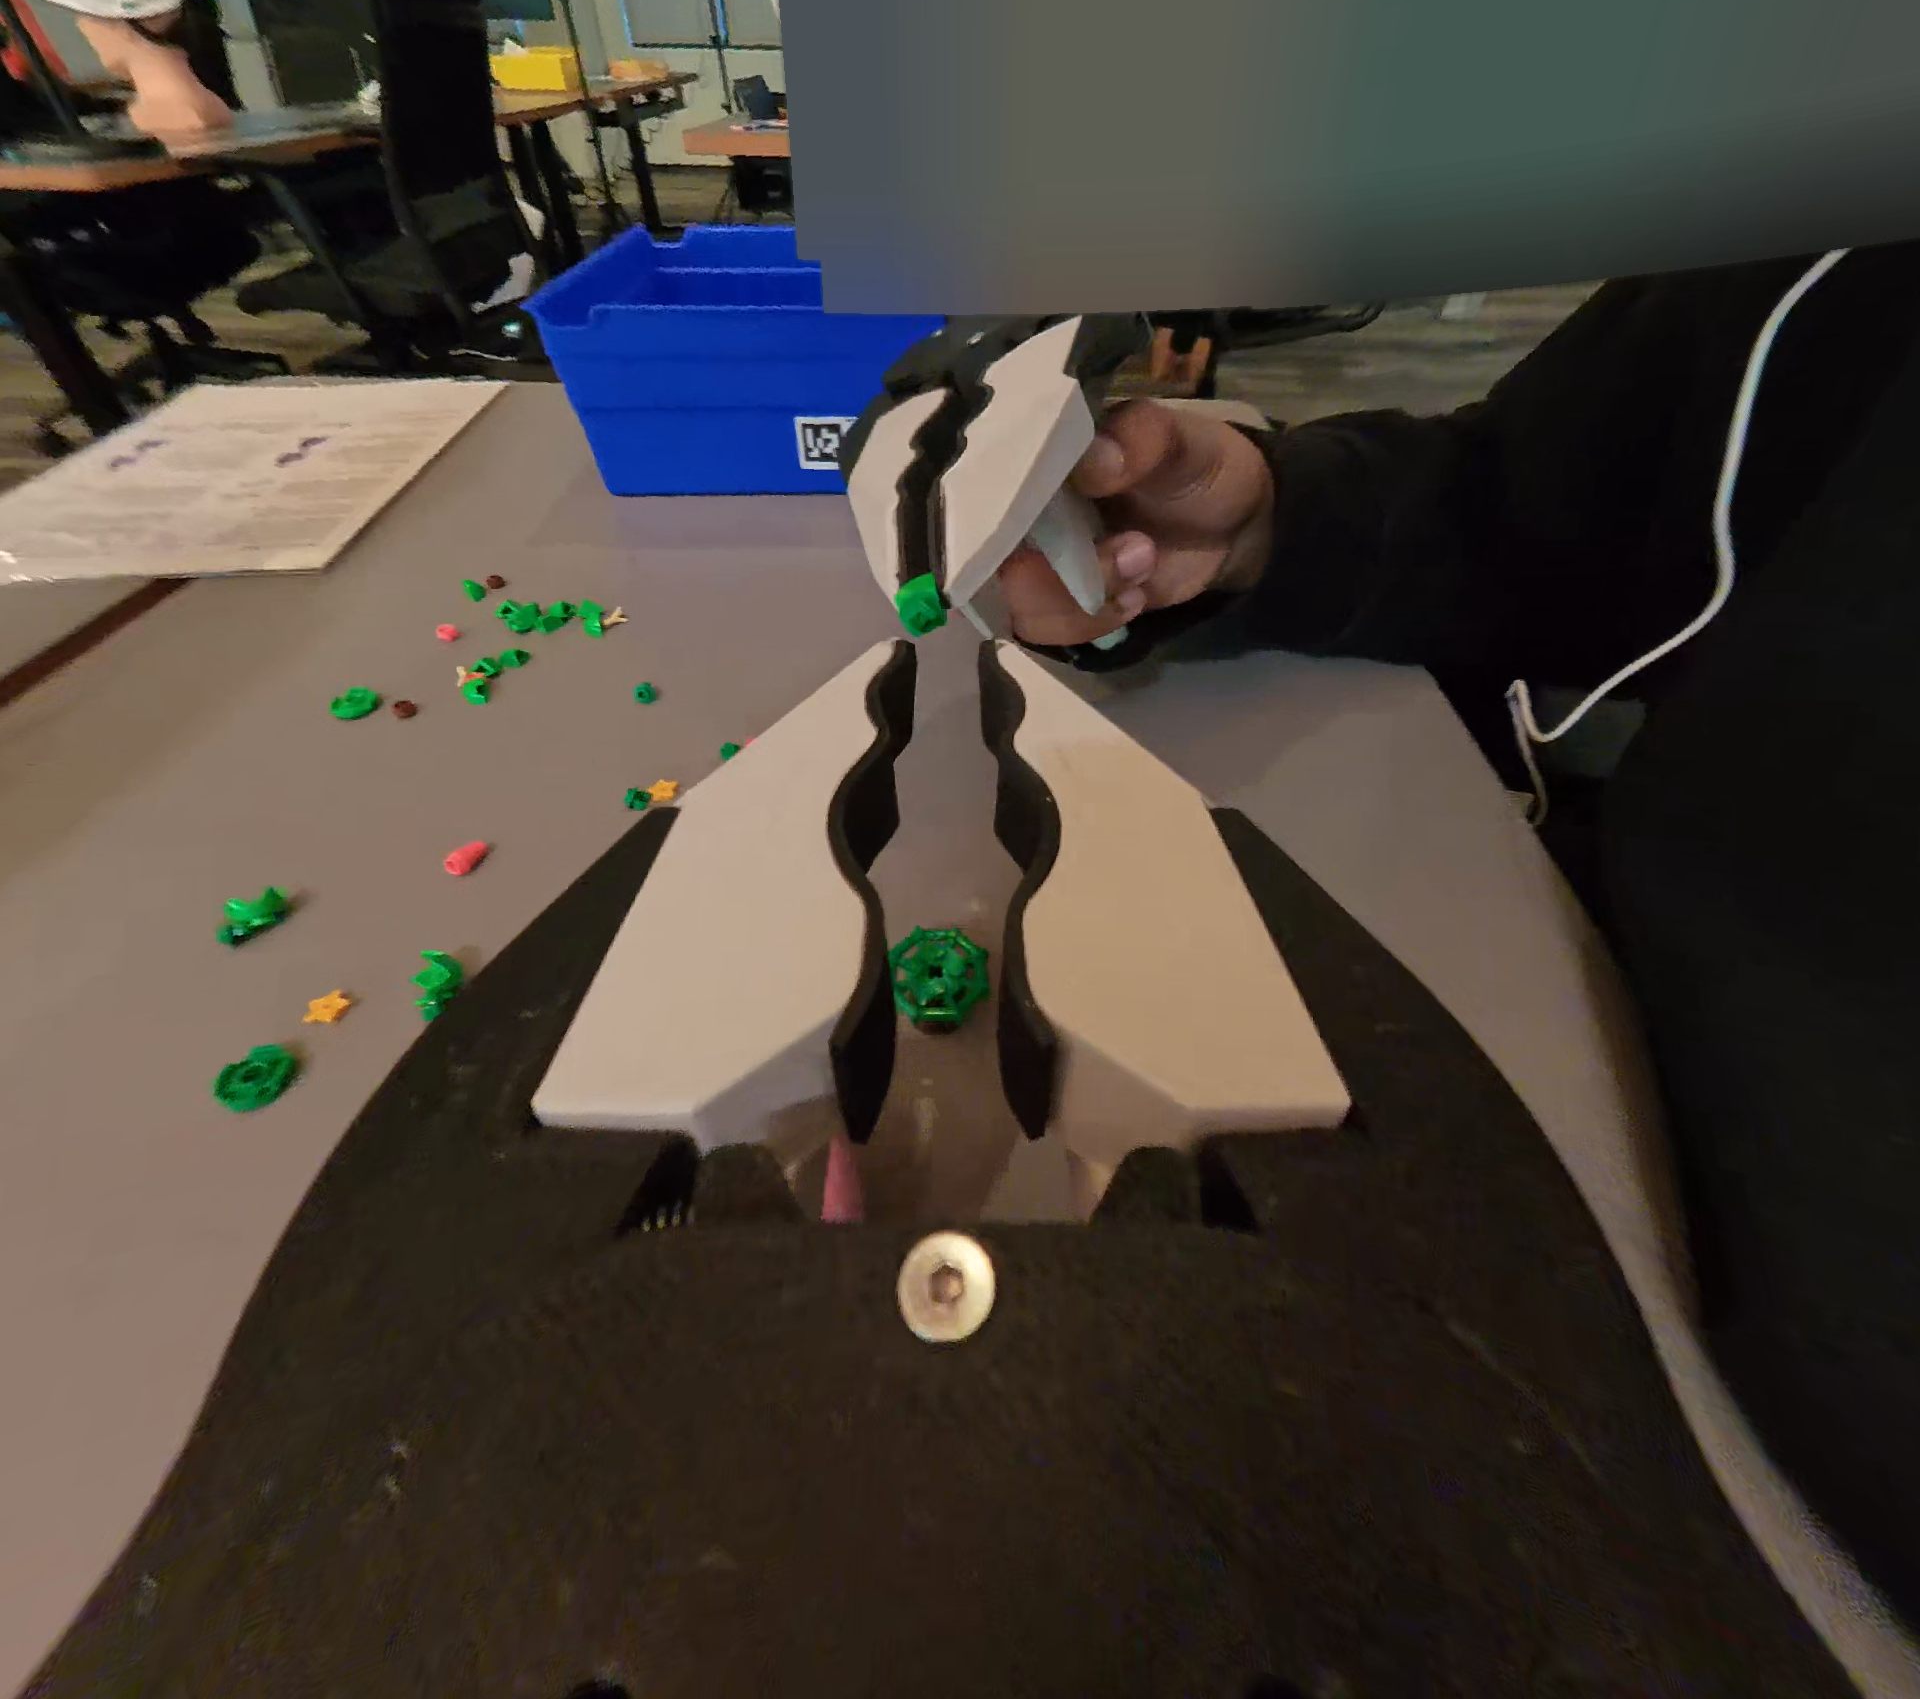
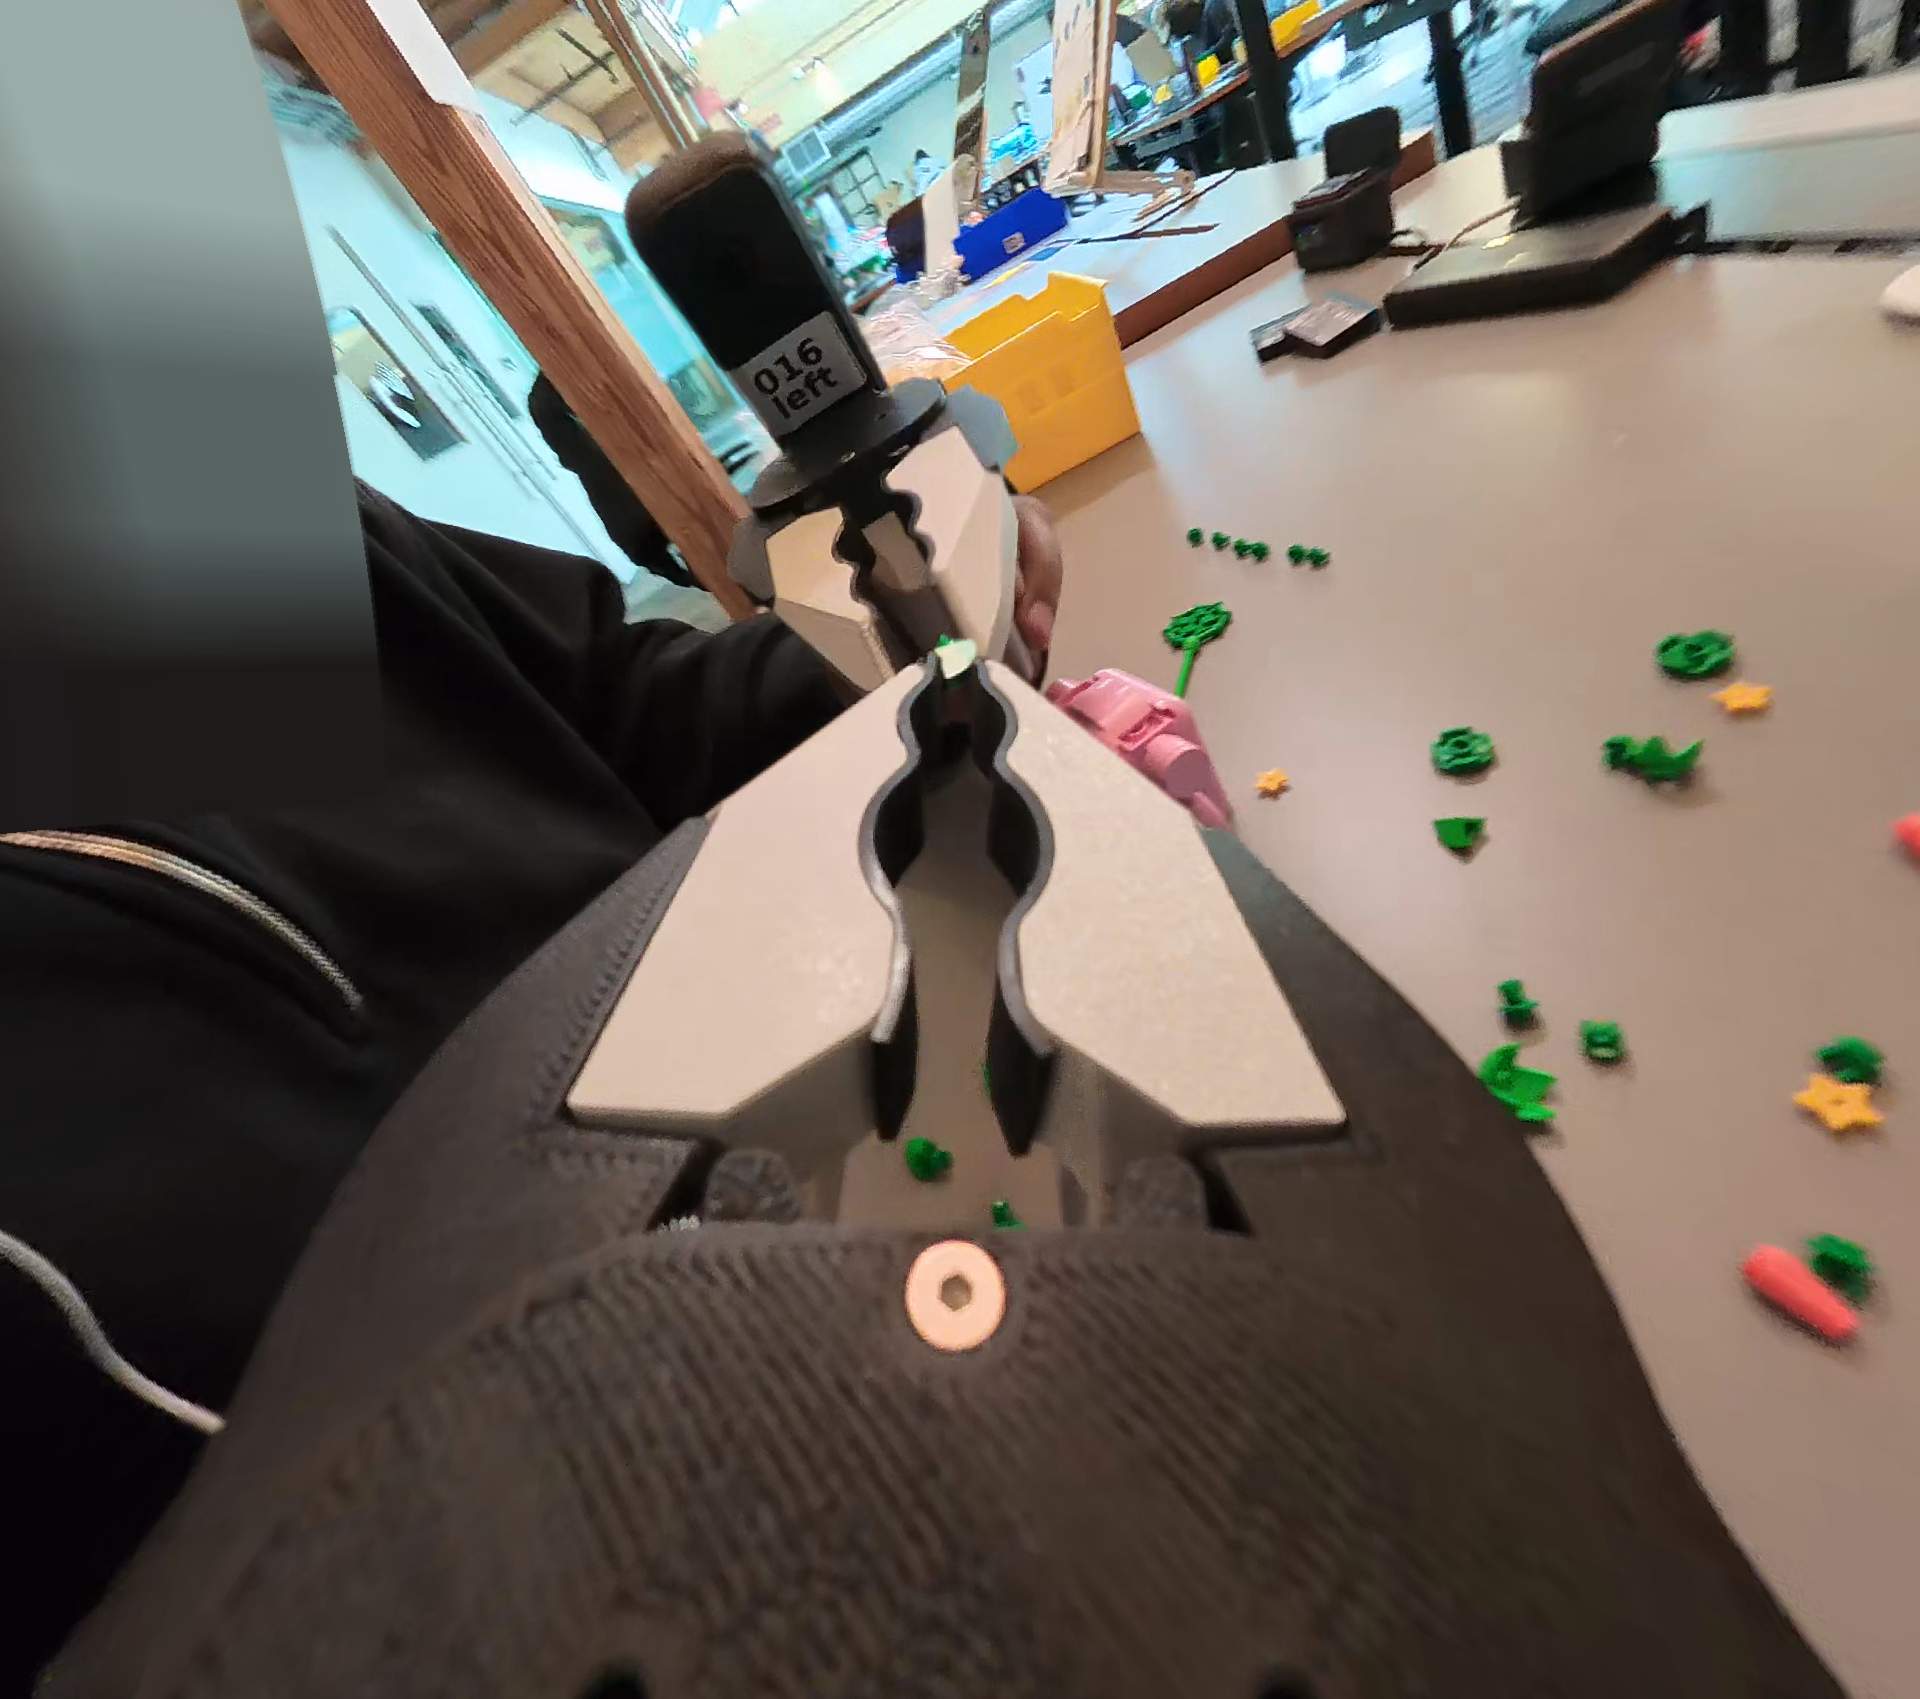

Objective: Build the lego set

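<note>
My right gripper point(image 2: 951, 675) is shut on a small green piece point(image 2: 948, 657) at its fingertips. It also shows in the left wrist view point(image 1: 928, 600), held in a hand, with the green piece point(image 1: 920, 605) just beyond my left fingertips. My left gripper point(image 1: 945, 662) is open and empty, its tips a little apart and pointing at the right gripper. It faces me in the right wrist view point(image 2: 914, 626). A green web-shaped round piece point(image 1: 938, 974) lies on the table below the left fingers, next to a pink part point(image 2: 1132, 714).
Loose green, yellow and red pieces point(image 1: 520, 615) are scattered over the grey table point(image 1: 675, 569), also in the right wrist view point(image 2: 1652, 756). A blue bin point(image 1: 707, 402) and a printed sheet point(image 1: 239, 475) lie at the far side. A yellow bin point(image 2: 1049, 382) and dark devices point(image 2: 1340, 195) stand farther off.
</note>
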The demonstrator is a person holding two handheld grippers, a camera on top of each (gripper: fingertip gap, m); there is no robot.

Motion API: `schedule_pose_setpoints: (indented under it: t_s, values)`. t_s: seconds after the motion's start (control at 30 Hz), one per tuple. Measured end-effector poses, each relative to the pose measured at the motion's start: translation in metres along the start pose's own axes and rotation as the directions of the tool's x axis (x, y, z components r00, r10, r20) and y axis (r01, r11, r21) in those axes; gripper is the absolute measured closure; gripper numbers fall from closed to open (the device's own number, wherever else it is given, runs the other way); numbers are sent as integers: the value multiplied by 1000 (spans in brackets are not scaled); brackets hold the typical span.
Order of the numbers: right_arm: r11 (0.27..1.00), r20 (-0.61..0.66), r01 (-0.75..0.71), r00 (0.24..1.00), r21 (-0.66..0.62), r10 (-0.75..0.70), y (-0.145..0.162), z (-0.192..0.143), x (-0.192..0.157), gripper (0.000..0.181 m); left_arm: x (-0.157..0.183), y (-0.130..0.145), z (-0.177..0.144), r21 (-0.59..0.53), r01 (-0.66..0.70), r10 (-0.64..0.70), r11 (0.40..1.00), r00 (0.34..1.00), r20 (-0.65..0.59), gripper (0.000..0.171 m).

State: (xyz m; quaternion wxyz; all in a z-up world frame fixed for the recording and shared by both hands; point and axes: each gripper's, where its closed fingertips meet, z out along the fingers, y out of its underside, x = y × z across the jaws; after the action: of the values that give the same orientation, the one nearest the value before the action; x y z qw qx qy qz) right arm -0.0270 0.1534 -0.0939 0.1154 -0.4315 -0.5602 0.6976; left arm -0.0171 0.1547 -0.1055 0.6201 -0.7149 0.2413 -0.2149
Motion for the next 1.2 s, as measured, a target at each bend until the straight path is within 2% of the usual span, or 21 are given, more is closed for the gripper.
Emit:
schedule_pose_setpoints:
  t_s: [0.13, 0.37, 0.8, 1.2]
  values:
    - [999, 18, -33, 999, -23, 33, 6, 3, 0, 178, -3, 1, -2, -16, -63, 63, 998, 997, 35, 160]
    - [998, 38, -56, 998, -36, 57, 11, 6, 0, 178, 1, -1, -4, -24, -98, 99, 995, 995, 20, 170]
    - [997, 60, -75, 995, -33, 76, 9, 5, -3, 178, 2, 3, -5, -64, -171, 174, 983, 984, 32, 167]
    - [998, 22, -31, 999, -48, 32, 11, 4, 2, 178, 1, 4, -5, -82, -139, 143, 987, 989, 37, 169]
